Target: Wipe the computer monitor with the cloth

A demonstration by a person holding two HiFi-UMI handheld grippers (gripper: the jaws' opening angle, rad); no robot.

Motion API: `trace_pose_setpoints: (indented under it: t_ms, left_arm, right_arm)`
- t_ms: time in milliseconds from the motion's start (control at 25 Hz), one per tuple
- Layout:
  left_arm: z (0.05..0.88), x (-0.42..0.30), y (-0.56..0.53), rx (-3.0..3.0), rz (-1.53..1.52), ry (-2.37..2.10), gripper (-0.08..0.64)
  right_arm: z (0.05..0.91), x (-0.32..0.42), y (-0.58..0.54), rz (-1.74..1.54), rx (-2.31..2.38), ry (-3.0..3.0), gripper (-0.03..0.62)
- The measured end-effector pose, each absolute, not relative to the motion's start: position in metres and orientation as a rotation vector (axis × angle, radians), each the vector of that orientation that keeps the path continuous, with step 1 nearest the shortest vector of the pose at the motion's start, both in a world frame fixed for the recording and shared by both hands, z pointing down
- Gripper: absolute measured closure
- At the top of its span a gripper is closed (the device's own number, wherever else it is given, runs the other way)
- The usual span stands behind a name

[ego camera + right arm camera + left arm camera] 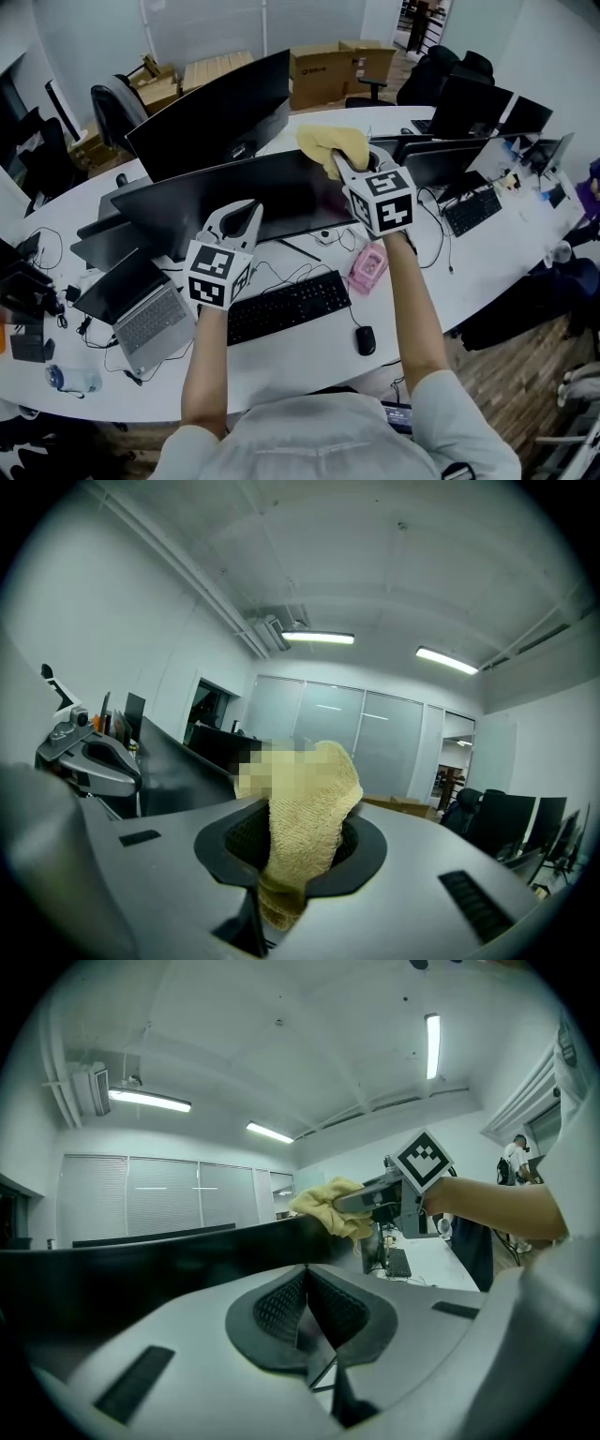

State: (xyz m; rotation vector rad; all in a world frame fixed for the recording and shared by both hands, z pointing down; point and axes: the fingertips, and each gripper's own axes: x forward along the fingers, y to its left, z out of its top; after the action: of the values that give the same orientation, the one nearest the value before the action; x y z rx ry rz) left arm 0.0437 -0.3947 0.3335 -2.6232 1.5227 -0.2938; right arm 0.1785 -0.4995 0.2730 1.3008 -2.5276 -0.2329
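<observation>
Your right claw [345, 167] pinches the yellow cloth [332, 142] at the top-right edge of the monitor [234, 192], fabric leading for the wipe. Left claw [246, 216], shut w/ nothing inside, sits by its lower edge.

The monitor [234, 192] face is open across most of its width, except where the left gripper [246, 216], jaws together, hangs before its lower middle. The air above the top edge is free around the right gripper [343, 169] and its clamped cloth [330, 142]. A second monitor [211, 117] stands close behind, though (a narrow gap). Below, a keyboard [286, 305], a mouse [365, 339] and a pink object [367, 267] crowd the counter [506, 253]. An open laptop [141, 309] blocks the left end, and more screens [441, 164] stand near the right end.
</observation>
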Motion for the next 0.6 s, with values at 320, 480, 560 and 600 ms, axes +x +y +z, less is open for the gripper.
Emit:
trace_pose_setpoints:
  t_ms: [320,480,560,600]
  left_arm:
    - [0.336,0.095,-0.41,-2.66,-0.292,1.441,0.541]
    - [0.335,0.109,-0.417,-2.661,-0.29,1.425,0.541]
    - [0.333,0.115,-0.42,-2.659,-0.286,1.417,0.541]
    - [0.333,0.118,-0.422,-2.659,-0.283,1.412,0.541]
  right_arm:
    - [0.267,0.245,-0.521,-0.19,1.424,-2.497,0.495]
    - [0.266,0.266,-0.528,-0.178,1.452,-2.492,0.495]
    - [0.265,0.277,-0.532,-0.176,1.467,-2.487,0.495]
    - [0.264,0.282,-0.534,-0.174,1.475,-2.484,0.495]
